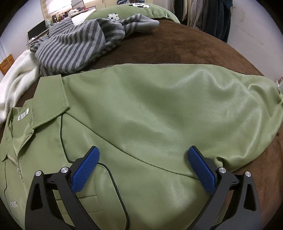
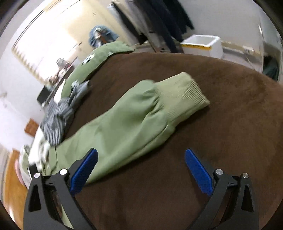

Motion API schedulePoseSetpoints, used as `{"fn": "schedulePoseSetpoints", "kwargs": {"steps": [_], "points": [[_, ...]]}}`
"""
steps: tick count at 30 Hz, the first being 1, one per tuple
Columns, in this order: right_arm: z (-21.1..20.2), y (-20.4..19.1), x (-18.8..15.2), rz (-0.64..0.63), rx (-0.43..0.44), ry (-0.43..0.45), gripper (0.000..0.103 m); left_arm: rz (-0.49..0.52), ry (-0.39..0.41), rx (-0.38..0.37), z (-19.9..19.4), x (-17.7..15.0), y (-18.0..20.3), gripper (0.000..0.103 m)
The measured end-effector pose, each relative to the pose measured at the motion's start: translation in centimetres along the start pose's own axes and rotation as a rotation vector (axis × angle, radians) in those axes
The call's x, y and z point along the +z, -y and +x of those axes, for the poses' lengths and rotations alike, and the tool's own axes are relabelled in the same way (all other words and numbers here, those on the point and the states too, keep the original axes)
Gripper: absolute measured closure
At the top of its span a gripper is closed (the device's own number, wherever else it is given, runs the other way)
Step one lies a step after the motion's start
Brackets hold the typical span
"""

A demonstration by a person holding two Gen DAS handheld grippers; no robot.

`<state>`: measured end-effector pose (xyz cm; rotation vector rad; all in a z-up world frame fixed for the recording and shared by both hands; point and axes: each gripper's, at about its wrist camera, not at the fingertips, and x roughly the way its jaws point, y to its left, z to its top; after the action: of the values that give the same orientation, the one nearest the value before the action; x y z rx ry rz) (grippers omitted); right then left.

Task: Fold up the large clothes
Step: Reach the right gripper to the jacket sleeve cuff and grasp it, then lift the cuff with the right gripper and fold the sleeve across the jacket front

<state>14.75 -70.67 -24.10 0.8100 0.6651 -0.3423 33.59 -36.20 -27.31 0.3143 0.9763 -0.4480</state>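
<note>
A light green leather jacket (image 1: 141,115) lies front up on a brown blanket (image 1: 176,47), collar and zip at the left. Its sleeve (image 2: 132,120) stretches out to the right and ends in a ribbed cuff (image 2: 187,95). My left gripper (image 1: 143,155) is open and empty, hovering over the jacket's chest near the shoulder seam. My right gripper (image 2: 141,159) is open and empty, above the blanket beside the lower part of the sleeve. The right wrist view is blurred.
A grey striped garment (image 1: 76,46) is heaped at the back left, next to a white fleece (image 1: 16,85). A green pillow (image 1: 134,10) lies behind. A white box (image 2: 203,44) and hanging dark clothes (image 2: 159,21) stand past the bed's far edge.
</note>
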Motion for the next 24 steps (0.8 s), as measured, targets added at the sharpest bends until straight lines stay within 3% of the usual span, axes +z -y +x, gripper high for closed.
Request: {"fn": "schedulePoseSetpoints", "kwargs": {"steps": [4, 9, 11, 12, 13, 16, 24], "points": [[2.3, 1.6, 2.4, 0.11, 0.03, 0.009, 0.004, 0.005, 0.016, 0.015, -0.2, -0.2, 0.1, 0.005], [4.0, 1.7, 5.0, 0.164, -0.018, 0.032, 0.007, -0.001, 0.017, 0.006, -0.1, -0.1, 0.0, 0.005], [3.9, 2.1, 5.2, 0.187, -0.059, 0.049, 0.026, -0.002, 0.02, 0.005, -0.1, -0.1, -0.1, 0.005], [3.7, 2.3, 5.1, 0.203, -0.064, 0.061, 0.045, -0.002, 0.023, 0.006, -0.1, -0.1, -0.1, 0.005], [3.5, 3.0, 4.9, 0.236, -0.027, 0.065, 0.057, -0.001, 0.026, 0.009, -0.2, -0.2, 0.0, 0.005], [3.8, 3.5, 4.5, 0.257, 0.036, 0.053, 0.077, 0.004, 0.027, 0.018, -0.1, -0.2, 0.1, 0.005], [2.9, 1.5, 5.1, 0.179, 0.0, 0.06, 0.085, 0.005, 0.028, 0.017, -0.2, -0.2, 0.2, 0.005]]}}
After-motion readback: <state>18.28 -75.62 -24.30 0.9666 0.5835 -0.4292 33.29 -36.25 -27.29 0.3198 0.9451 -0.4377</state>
